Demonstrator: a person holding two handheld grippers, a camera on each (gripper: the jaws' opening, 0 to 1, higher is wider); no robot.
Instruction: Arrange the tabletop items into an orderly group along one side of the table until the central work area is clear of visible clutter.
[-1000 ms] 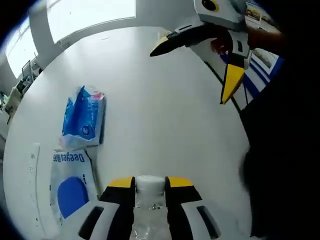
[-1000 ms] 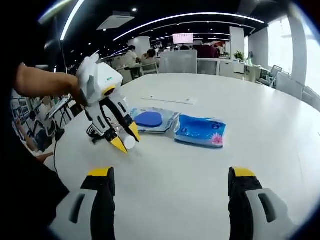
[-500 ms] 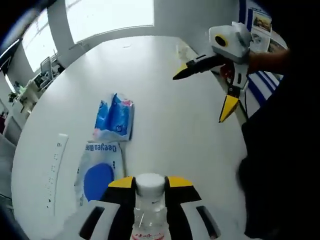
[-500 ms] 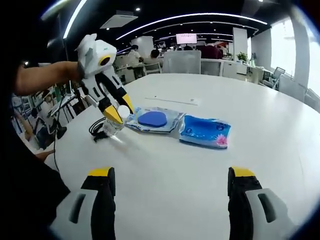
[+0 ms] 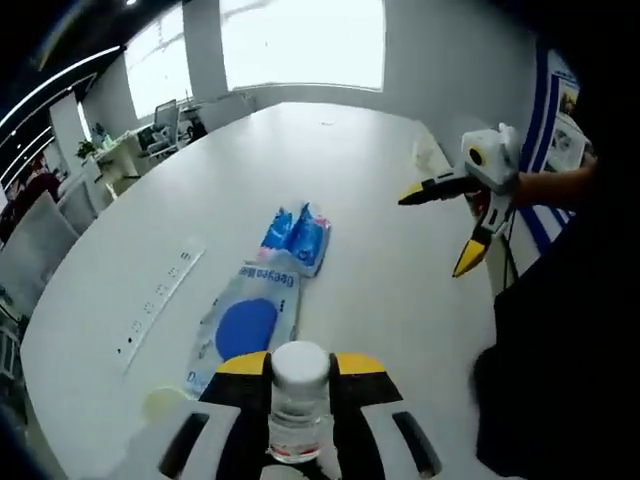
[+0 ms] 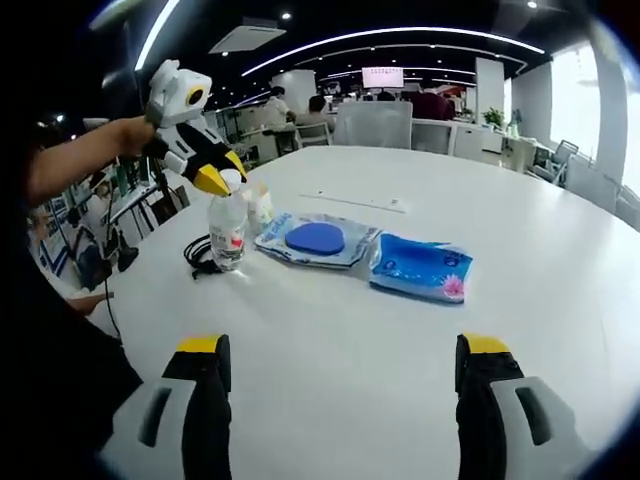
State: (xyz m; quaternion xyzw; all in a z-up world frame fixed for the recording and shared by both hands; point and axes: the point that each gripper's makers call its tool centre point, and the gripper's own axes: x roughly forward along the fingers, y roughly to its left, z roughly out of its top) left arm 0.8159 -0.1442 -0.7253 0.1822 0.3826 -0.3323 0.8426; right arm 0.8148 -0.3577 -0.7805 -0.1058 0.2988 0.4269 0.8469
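Note:
A clear plastic bottle (image 6: 227,234) with a white cap (image 5: 300,366) stands upright on the white table (image 6: 400,340) near its left edge. My left gripper (image 5: 300,362) is shut on the bottle's neck, and in the right gripper view it (image 6: 222,178) reaches down onto the cap from the upper left. A white pack with a blue oval (image 6: 318,240) (image 5: 245,325) lies beside a blue pack (image 6: 422,268) (image 5: 297,237). My right gripper (image 6: 345,345) is open above bare table with nothing between its fingers; in the left gripper view it (image 5: 435,235) hovers at the right.
A black cable (image 6: 200,255) lies coiled by the bottle. A second small bottle (image 6: 262,208) stands just behind it. A flat socket strip (image 6: 355,200) (image 5: 160,300) lies beyond the packs. Chairs and people fill the room behind. The table's edge runs close on the left.
My left gripper has stood the bottle upright and shifted it towards the cable and the small bottle. The right gripper stays open in much the same place.

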